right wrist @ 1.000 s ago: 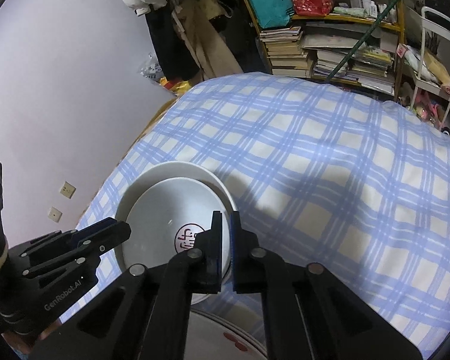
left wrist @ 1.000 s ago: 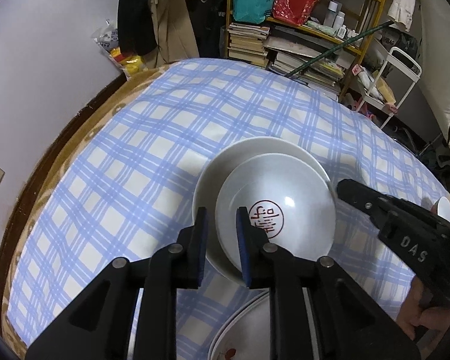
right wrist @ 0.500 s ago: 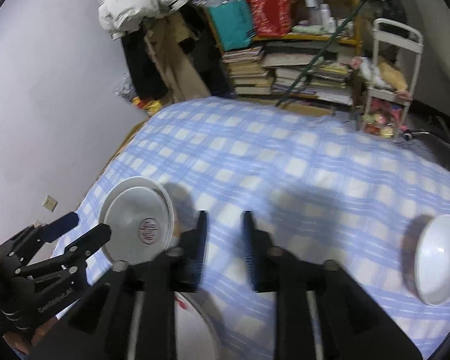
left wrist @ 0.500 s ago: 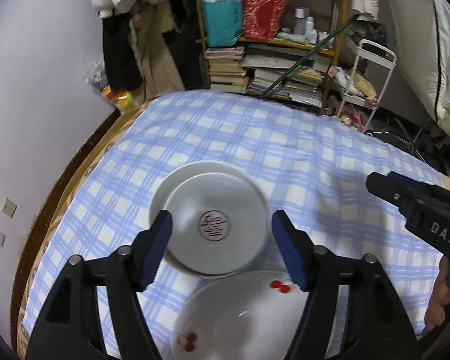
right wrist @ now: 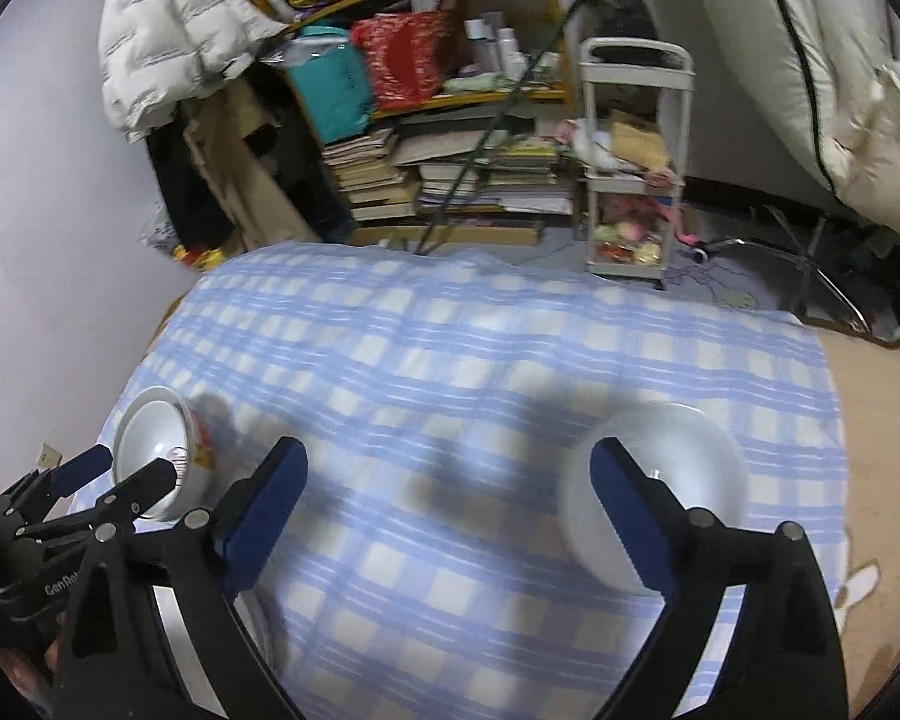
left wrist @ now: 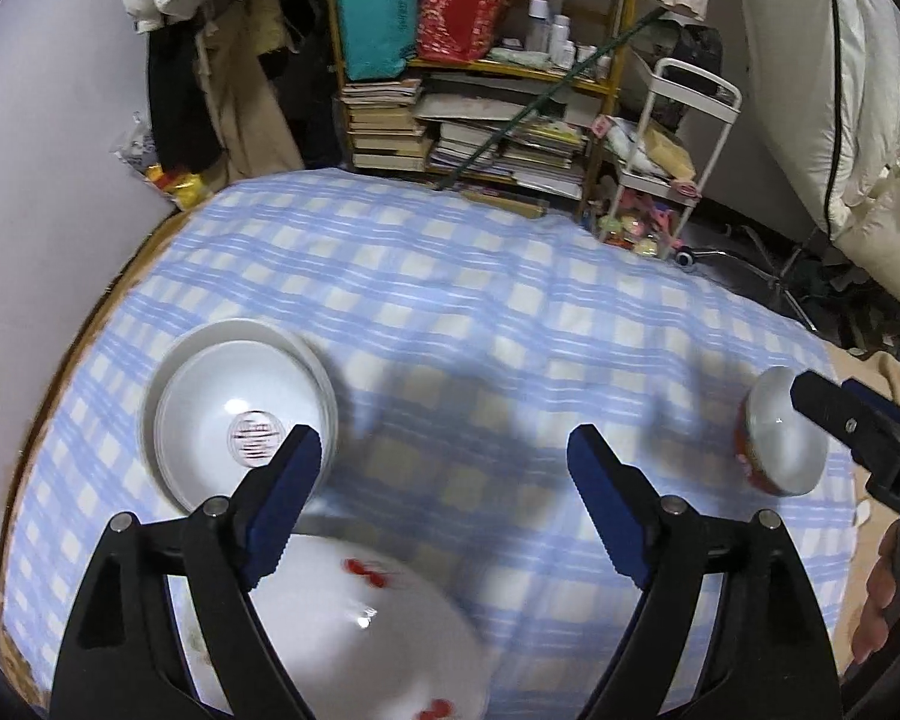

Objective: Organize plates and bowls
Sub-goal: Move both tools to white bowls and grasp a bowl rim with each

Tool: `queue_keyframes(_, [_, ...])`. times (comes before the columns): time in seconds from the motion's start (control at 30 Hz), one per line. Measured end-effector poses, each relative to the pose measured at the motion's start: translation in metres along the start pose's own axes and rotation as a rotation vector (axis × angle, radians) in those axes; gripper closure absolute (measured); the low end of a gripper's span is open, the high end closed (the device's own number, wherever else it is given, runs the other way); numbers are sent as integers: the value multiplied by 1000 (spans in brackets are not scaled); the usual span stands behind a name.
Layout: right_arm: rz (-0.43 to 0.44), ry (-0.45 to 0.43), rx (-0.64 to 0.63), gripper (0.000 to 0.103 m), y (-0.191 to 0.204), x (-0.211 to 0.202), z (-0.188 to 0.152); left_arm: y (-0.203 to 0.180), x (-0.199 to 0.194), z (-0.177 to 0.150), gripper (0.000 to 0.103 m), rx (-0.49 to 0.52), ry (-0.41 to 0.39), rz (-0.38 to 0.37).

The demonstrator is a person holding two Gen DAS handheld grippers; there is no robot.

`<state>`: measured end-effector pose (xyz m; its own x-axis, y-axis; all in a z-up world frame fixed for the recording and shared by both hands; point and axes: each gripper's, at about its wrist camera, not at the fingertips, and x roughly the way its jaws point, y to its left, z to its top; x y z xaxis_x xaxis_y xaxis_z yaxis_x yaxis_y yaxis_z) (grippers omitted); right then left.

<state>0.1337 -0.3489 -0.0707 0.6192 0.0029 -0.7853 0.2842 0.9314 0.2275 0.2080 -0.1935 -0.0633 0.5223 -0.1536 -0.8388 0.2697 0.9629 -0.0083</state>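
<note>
Two nested bowls are being shown at the left of the checked cloth, the inner one bearing a round red stamp at its bottom. A plate with small red marks is lying just in front of them, near the cloth's near edge. A third bowl is sitting well apart, at the cloth's right side. The left gripper is being held wide above the cloth, gripping nothing. The right gripper is likewise being held wide and bare, its right finger overlapping the lone bowl in view. Behind the cloth, a bookshelf and a cart are being seen.
</note>
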Motion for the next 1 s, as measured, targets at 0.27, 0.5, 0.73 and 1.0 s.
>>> queue_keyframes(0.27, [-49,12,52,3,-57,-5,-9,-56,13,3,20,65,2,-25])
queue_keyframes(0.5, [-84,37,88,3,-97,0,-14,-99,27,5,20,114,13,-42])
queue_keyframes(0.73, [-106,60,116,3,-129,9,-19,-138,43,9,20,161,19,-85])
queue_keyframes(1.0, [-136,108,116,3,-152,25,-22,-179,78,5,20,247,87,-92])
